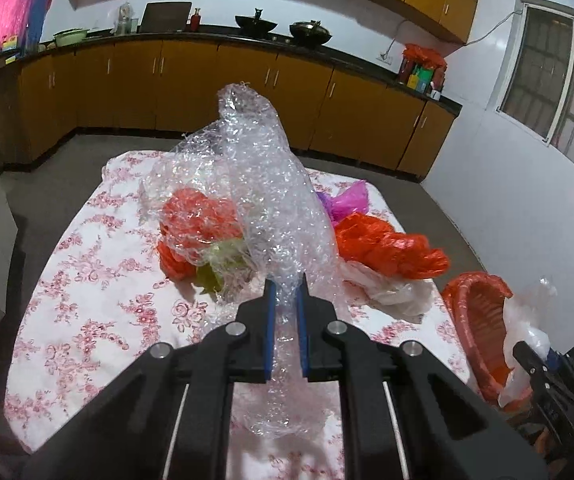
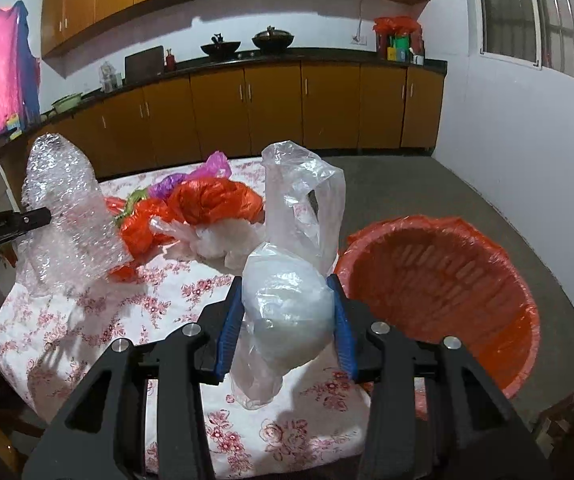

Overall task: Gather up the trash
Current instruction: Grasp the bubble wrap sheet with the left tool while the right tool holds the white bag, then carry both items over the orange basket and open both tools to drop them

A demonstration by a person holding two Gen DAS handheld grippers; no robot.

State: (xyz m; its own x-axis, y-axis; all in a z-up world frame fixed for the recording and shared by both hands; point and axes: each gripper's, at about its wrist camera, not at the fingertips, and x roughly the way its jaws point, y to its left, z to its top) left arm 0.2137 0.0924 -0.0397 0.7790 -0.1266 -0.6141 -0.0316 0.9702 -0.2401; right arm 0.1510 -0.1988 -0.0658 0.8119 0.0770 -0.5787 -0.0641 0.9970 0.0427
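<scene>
Item: my left claw (image 1: pixel 285 280), clamped on bubble wrap (image 1: pixel 263 184) raised over the table. My right claw (image 2: pixel 287 292) grips a clear bag (image 2: pixel 287 308). Surface: floral cloth (image 2: pixel 99 312); orange bags (image 2: pixel 211 200) far centre. Orange bin (image 2: pixel 447 292) right. Beyond: wooden cabinets (image 2: pixel 271 104), possibly woks.

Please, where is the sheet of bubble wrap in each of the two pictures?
Left wrist view: the bubble wrap fills the centre, pinched in the left gripper.
Right wrist view: it is at the left edge, above the table.
Shared landmark: the orange bin, at the right in both.
</scene>
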